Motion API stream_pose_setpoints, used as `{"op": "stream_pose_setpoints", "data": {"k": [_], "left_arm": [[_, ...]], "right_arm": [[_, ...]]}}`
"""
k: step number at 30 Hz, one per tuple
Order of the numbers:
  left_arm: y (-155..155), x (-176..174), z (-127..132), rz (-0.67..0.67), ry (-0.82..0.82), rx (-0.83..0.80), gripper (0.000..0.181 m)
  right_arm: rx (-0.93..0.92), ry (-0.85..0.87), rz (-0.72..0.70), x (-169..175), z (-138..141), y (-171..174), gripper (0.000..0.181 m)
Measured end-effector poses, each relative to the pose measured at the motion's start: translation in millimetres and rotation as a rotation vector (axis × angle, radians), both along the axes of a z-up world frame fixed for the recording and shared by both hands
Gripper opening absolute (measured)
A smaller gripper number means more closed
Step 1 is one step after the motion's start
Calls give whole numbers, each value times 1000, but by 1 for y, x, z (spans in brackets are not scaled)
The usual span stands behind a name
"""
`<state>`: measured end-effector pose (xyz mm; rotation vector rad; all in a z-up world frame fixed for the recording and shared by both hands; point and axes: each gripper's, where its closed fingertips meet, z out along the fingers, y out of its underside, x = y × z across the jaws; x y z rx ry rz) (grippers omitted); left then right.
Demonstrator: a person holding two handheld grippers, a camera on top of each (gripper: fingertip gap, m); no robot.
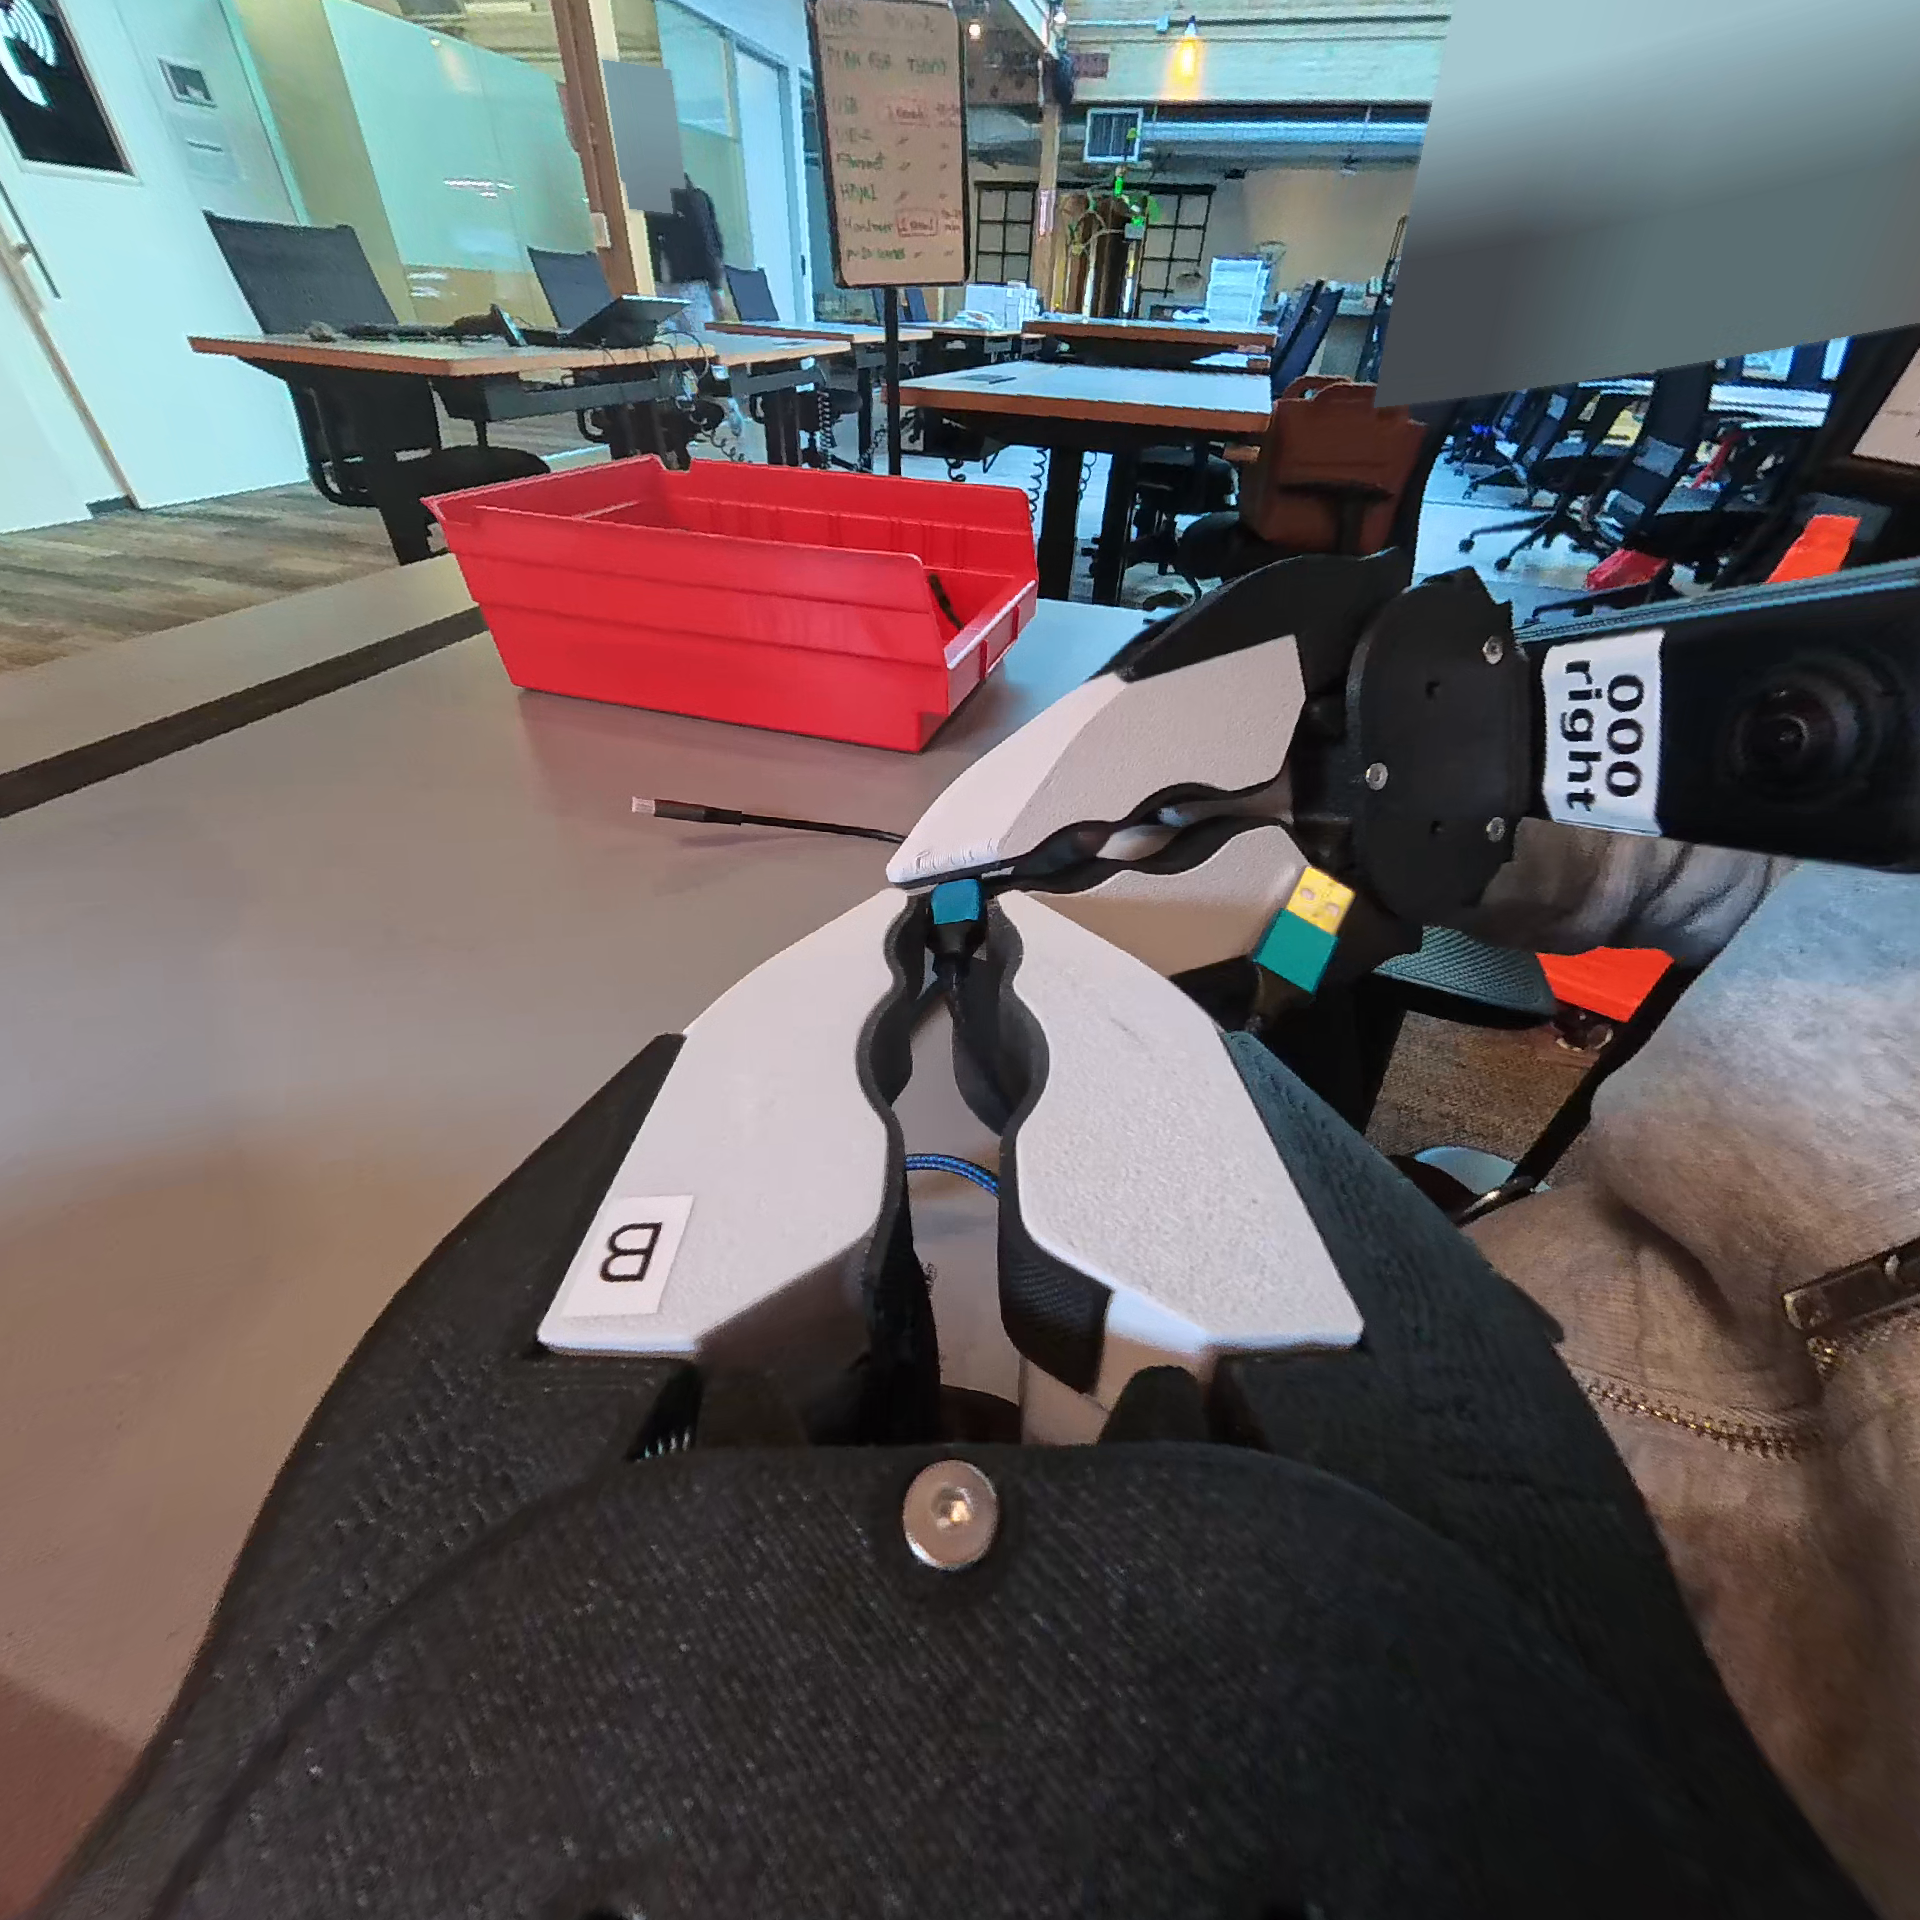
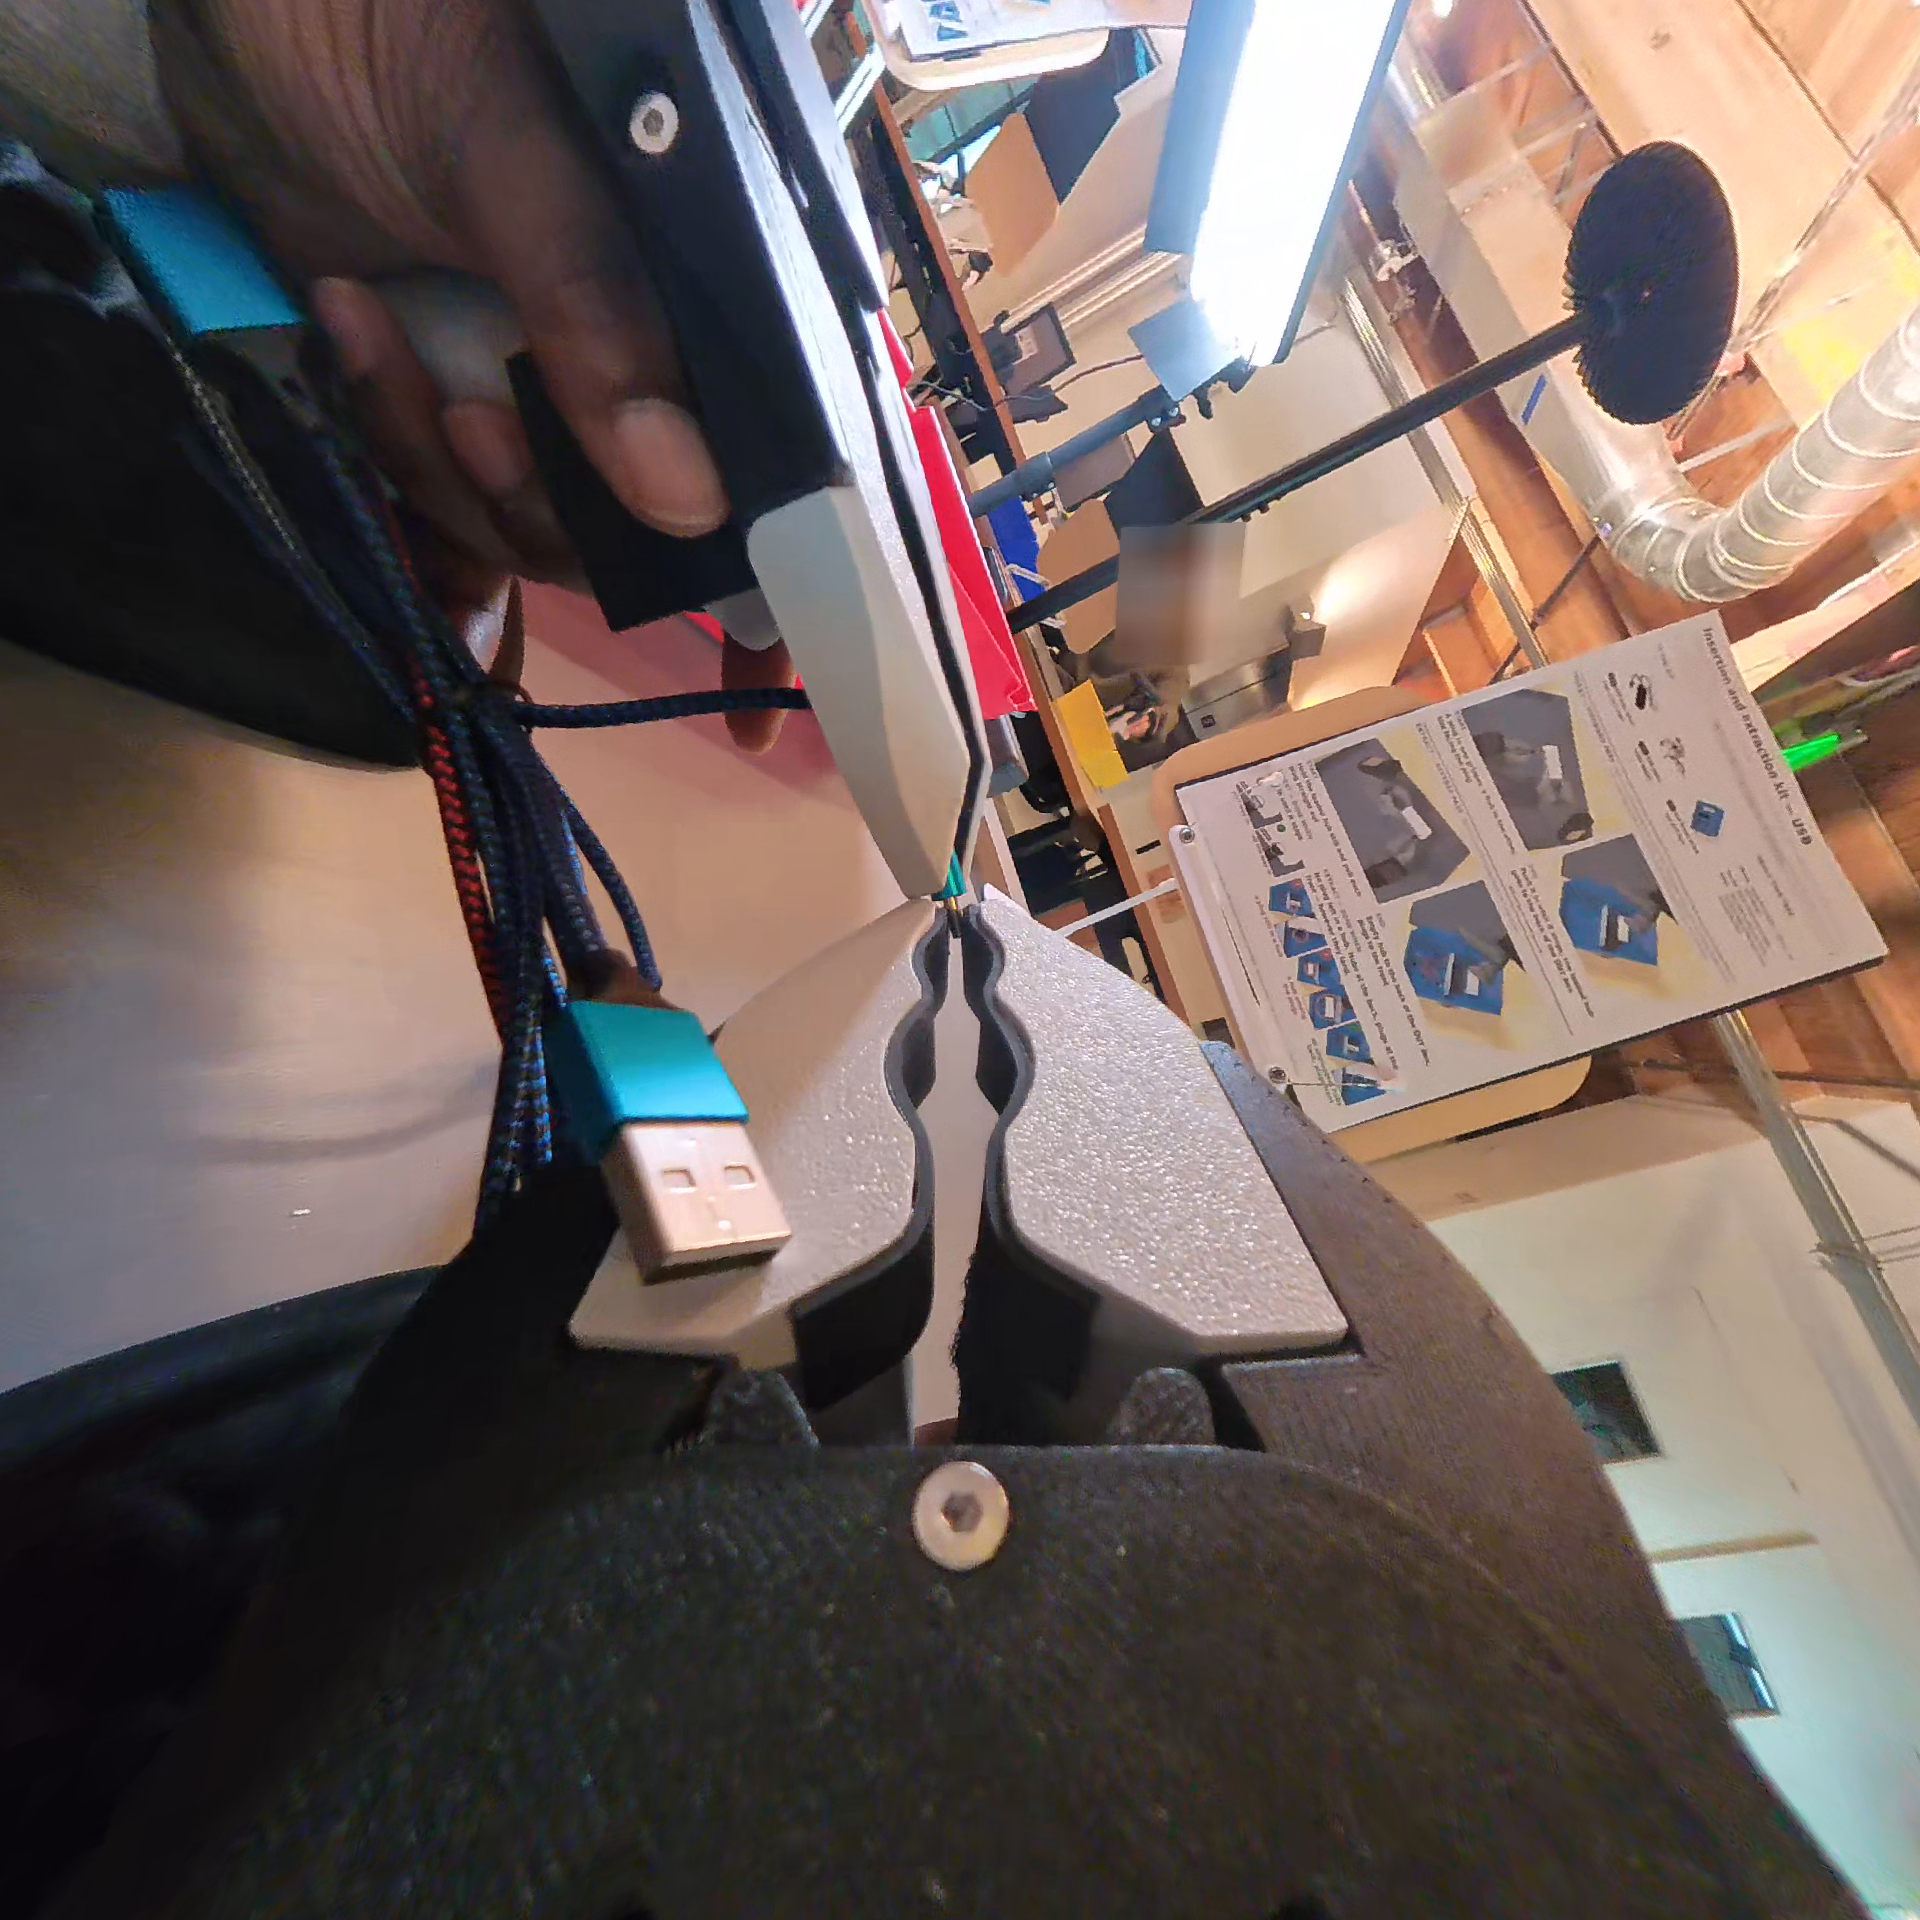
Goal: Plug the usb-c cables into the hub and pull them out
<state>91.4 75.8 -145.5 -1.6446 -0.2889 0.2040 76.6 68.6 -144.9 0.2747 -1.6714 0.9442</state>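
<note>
1. Cable plug [image 1: 956,902], teal-sleeved, sits pinched at the tips of my left gripper [image 1: 958,914]; its dark cord [image 1: 971,1029] runs back down the gap between the two grey fingers [image 1: 790,1122].
2. My left gripper's fingers are narrow, closed on that plug, held above the grey table [image 1: 364,935].
3. My right gripper [image 1: 961,868] comes in from the right, its tip meeting the left tip at the plug. In the right wrist view its fingers [image 2: 1122,1143] are almost together, with a thin dark and green piece [image 2: 951,904] caught at the tips [image 2: 954,914]. I cannot tell whether that is the plug's metal end.
4. A USB-A plug [image 2: 675,1132] with a teal sleeve hangs loose just beside the right gripper, over its left finger. It also shows in the left wrist view [image 1: 1304,930].
5. A bundle of braided cords [image 2: 488,831], blue-black and red-black, hangs behind that plug.
6. A hand [image 2: 499,343] grips the left gripper's black handle.
7. A second thin black cable [image 1: 748,816] lies on the table beyond the grippers, its small plug pointing left.
8. A red bin [image 1: 748,592] stands farther back on the table.
9. No hub is in sight in either view.
10. A printed instruction sheet [image 2: 1527,873] stands on a board behind the right gripper.
11. Desks and chairs fill the room behind.
</note>
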Motion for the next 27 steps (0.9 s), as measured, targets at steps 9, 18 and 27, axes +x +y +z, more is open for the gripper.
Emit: {"op": "stream_pose_setpoints", "data": {"k": [9, 18, 27], "left_arm": [[-1, 0, 4, -5, -23, 40, 11], [-17, -7, 4, 67, 48, -14, 10], [-19, 0, -9, 37, 128, -105, 11]], "right_arm": [[-52, 0, -11, -1, 5, 0, 2], [-311, -587, 107, -21, 23, 30, 36], [-112, -1670, 68, -47, -58, 67, 49]]}}
